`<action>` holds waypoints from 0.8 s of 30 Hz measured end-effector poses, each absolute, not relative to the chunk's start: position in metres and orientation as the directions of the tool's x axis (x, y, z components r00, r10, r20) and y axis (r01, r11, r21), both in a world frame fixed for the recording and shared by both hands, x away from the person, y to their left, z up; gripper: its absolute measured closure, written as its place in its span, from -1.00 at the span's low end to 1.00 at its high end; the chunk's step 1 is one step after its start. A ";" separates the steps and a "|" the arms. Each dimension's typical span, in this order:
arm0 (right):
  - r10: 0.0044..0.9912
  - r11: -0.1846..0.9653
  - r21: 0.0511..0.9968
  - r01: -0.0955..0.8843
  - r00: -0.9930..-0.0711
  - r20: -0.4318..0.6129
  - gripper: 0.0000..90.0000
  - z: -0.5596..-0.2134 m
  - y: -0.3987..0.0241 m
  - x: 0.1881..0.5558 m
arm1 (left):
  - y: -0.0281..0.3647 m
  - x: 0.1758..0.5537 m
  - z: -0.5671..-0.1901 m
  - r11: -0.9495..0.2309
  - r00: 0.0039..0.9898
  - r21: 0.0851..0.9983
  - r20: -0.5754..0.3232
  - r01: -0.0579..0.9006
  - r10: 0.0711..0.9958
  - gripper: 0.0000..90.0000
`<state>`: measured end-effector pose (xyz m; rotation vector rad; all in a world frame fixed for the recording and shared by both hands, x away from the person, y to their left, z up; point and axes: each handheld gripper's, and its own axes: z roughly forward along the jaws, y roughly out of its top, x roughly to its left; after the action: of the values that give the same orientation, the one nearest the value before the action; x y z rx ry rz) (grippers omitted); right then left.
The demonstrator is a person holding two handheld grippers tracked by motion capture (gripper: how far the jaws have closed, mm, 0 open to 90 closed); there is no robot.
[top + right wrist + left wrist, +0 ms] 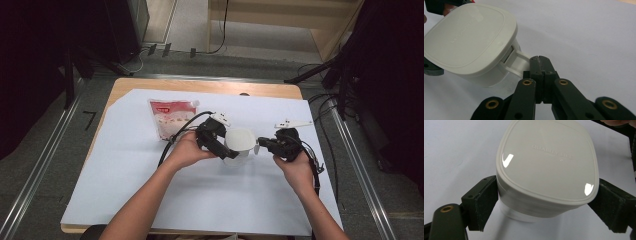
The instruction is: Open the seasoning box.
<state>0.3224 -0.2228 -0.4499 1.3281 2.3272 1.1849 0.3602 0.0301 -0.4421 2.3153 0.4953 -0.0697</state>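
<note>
The person's forearms come in nearest, each hand carrying a gripper. The left gripper (216, 141) has its fingers (480, 202) clamped on either side of the white lidded container (239, 146), which stands mid-counter on the white sheet (150, 200). The right gripper (272, 145) has its fingers (540, 66) pressed together, pinching the lid latch (517, 61). Beyond lies a red-topped pouch (170, 117).

Bright overhead light; twin glare spots on lid (546, 160); room edges dark; high view soft, slightly blurred.
</note>
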 end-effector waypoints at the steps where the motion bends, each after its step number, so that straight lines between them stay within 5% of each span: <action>1: 0.797 0.271 0.731 0.626 -0.571 0.194 1.00 -0.450 -0.223 0.322 | 0.030 0.360 -0.442 -0.641 0.926 0.675 -0.191 0.366 0.327 -0.69; 24: 0.801 0.278 0.734 0.620 -0.572 0.180 1.00 -0.450 -0.221 0.321 | 0.030 0.357 -0.435 -0.661 0.932 0.669 -0.150 0.342 0.331 -0.65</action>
<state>0.3214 -0.2207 -0.4499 1.3165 2.3217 1.1721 0.3566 0.0296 -0.4353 2.3396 0.4735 -0.0193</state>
